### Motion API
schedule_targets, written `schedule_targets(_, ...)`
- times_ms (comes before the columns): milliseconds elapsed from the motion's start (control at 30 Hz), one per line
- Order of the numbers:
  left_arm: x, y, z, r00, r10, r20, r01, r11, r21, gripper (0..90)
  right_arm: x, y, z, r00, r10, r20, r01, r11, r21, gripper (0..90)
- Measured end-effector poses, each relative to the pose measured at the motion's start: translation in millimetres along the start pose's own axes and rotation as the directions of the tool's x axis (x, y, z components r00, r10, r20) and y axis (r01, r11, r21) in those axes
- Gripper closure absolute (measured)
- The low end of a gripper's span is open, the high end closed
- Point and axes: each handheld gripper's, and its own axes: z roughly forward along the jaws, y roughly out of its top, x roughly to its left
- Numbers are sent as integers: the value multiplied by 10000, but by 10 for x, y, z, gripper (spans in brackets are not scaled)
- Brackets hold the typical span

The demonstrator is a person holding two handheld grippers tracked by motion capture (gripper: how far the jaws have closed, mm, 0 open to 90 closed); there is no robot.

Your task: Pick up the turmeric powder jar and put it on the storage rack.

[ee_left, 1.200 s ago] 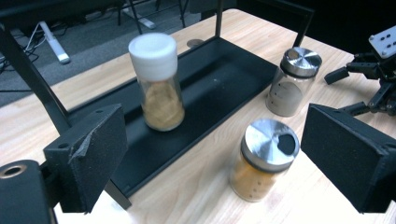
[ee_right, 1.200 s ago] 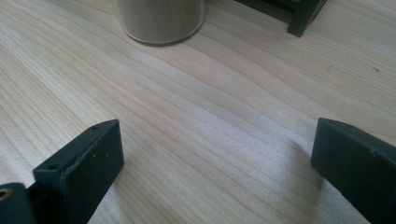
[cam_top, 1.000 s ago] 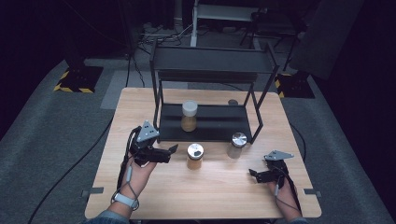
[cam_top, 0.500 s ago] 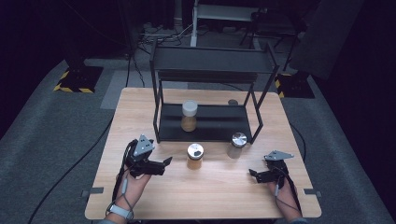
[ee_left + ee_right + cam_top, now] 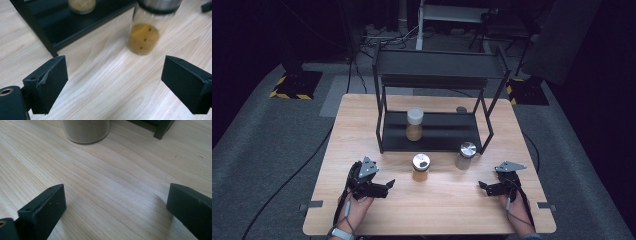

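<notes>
The amber-filled jar [image 5: 421, 167] with the metal lid is seen standing upright on the table [image 5: 362, 115], just in front of the near edge of the black rack [image 5: 384, 125] and toward the middle of the table. It is taken to be the thing reached for, so the step in hand is judged to be an approach for a side grasp. This is best done if the jar is centred between the jaws before any closing, the pads are set on the glass body below the lid rather than on the lid, and the rack's near left post is kept clear. The left hand-held gripper [image 5: 384, 186] is held low over the table, its jaws spread wide with nothing between them; the jar lies just to its right and slightly farther away, apart from it. In the left gripper view the jar [image 5: 147, 32] is found ahead and right of centre. The right hand-held gripper [image 5: 484, 186] is likewise held open and empty, near a second metal-lidded jar [image 5: 467, 155].
</notes>
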Motion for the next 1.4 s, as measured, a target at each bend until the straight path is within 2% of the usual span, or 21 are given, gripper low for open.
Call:
schedule_targets(133, 4, -55, 58, 9999, -168, -4, 168, 9996, 233, 64, 0, 0, 0, 10000, -1, 1, 1, 10000, 0, 20)
schedule_targets(667, -72, -198, 261, 9998, -57, -186, 75, 9950, 995, 67, -4, 0, -3, 10000, -34, -52, 34, 10000, 10, 19)
schedule_targets(933, -82, -240, 378, 9999, -19, -152, 41, 9894, 1449, 65, -31, -13, -16, 9996, -159, -250, 159, 9999, -4, 23)
schedule_targets(1000, -59, -273, 387, 9998, -190, -77, 199, 9910, 1326, 55, -42, -15, -19, 9994, -187, -293, 187, 9998, -1, 23)
schedule_targets(1067, -59, -276, 388, 9998, -187, -84, 197, 9911, 1314, 46, -9, -16, -20, 9998, -64, -170, 64, 10000, 4, 19)
schedule_targets(1200, -58, -265, 395, 9999, -134, -65, 142, 9904, 1378, 29, -11, -17, -23, 9997, -109, -222, 109, 9999, 20, 12)
schedule_targets(1333, -59, -265, 395, 9999, -141, -67, 149, 9903, 1380, 27, -63, -25, -61, 9985, 263, -472, -264, 9997, -11, 21)
schedule_targets(1400, -60, -266, 396, 9999, -159, -67, 167, 9903, 1377, 27, -52, -36, -107, 9987, 296, -417, -306, 9993, -223, 27)
